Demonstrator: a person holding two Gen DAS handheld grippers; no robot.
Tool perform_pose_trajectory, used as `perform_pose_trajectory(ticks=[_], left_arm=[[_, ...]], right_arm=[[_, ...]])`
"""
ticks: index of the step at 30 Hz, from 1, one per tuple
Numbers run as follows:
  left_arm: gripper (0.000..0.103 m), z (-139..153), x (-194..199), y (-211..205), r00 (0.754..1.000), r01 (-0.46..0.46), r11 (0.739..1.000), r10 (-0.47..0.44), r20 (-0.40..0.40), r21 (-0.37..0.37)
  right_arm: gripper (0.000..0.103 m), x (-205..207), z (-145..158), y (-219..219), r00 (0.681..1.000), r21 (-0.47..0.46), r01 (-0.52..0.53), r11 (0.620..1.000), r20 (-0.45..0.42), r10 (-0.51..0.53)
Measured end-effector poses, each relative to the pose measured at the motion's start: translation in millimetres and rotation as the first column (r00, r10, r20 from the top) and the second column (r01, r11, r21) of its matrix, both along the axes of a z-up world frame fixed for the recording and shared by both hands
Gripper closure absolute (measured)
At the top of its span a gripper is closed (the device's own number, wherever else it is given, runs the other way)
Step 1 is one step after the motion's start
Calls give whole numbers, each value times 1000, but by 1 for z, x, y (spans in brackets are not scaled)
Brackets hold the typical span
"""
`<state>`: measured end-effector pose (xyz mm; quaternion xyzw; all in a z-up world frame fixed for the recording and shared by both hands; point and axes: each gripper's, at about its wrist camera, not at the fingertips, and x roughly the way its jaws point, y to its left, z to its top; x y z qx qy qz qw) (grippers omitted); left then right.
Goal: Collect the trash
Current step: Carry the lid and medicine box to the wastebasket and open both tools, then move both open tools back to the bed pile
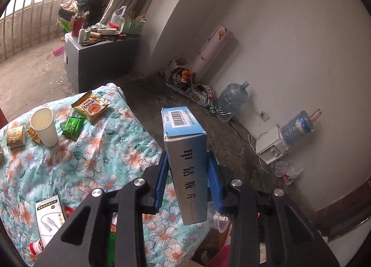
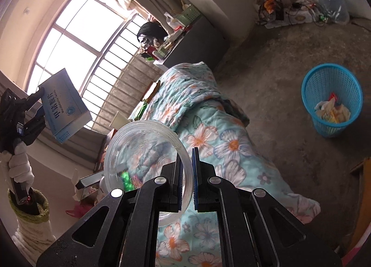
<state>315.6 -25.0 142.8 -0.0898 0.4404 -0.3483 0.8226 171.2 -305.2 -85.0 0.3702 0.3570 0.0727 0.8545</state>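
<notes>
- Left wrist view: the left gripper (image 1: pixel 187 174) is clenched on a tall blue-and-grey cardboard medicine box (image 1: pixel 185 162), lifted above the floral quilt (image 1: pixel 104 151).
- Right gripper (image 2: pixel 186 174) pinches the rim of a clear round plastic lid (image 2: pixel 129 151).
- Carrying step, I judge; next, both go over the blue mesh plastic wastebasket (image 2: pixel 309 95) on the floor, then release.

I see the blue medicine box (image 1: pixel 185 162) held upright, the clear plastic lid (image 2: pixel 148 165) on edge, wrappers in the blue basket (image 2: pixel 332 98) far right.

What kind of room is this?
Probably a lived-in bedroom or dorm: a floral quilt strewn with snack packets, a barred window, and a blue bin on bare concrete.
</notes>
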Motion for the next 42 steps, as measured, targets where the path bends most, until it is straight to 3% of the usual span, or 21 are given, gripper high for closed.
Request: perform_pose_trajectory(ticks=[9, 16, 23, 28, 30, 31, 32, 33, 37, 42], left_arm=[[71, -53, -11, -151, 986, 167, 983, -164, -43, 81], [71, -113, -8, -262, 959, 282, 949, -276, -61, 143], [71, -197, 13, -357, 932, 359, 917, -341, -127, 174], [69, -235, 38, -412, 938, 346, 911, -327, -115, 226], [61, -248, 52, -430, 946, 324, 915, -306, -111, 239], [47, -254, 59, -435, 952, 304, 919, -285, -110, 251], [38, -259, 64, -438, 961, 276, 924, -258, -104, 263], [38, -263, 69, -438, 966, 258, 929, -239, -102, 265], [38, -266, 74, -427, 972, 229, 945, -212, -98, 233], [38, -242, 65, -398, 978, 207, 966, -201, -54, 157]], right_arm=[[97, -41, -14, -80, 982, 35, 189, 981, -5, -189], [97, -54, -44, -158, 901, 4, 429, 903, -72, -427], [97, -13, -109, -218, 839, -27, 500, 866, -233, -492], [97, 25, -142, -254, 805, -66, 514, 855, -307, -508], [92, 45, -152, -267, 792, -86, 523, 848, -319, -521], [83, 52, -158, -273, 784, -91, 531, 842, -324, -529], [63, 59, -164, -278, 782, -93, 531, 842, -330, -529], [53, 66, -172, -282, 777, -98, 528, 844, -344, -527], [50, 77, -188, -283, 768, -133, 505, 853, -382, -514], [50, 61, -176, -272, 798, -124, 504, 855, -312, -516]])
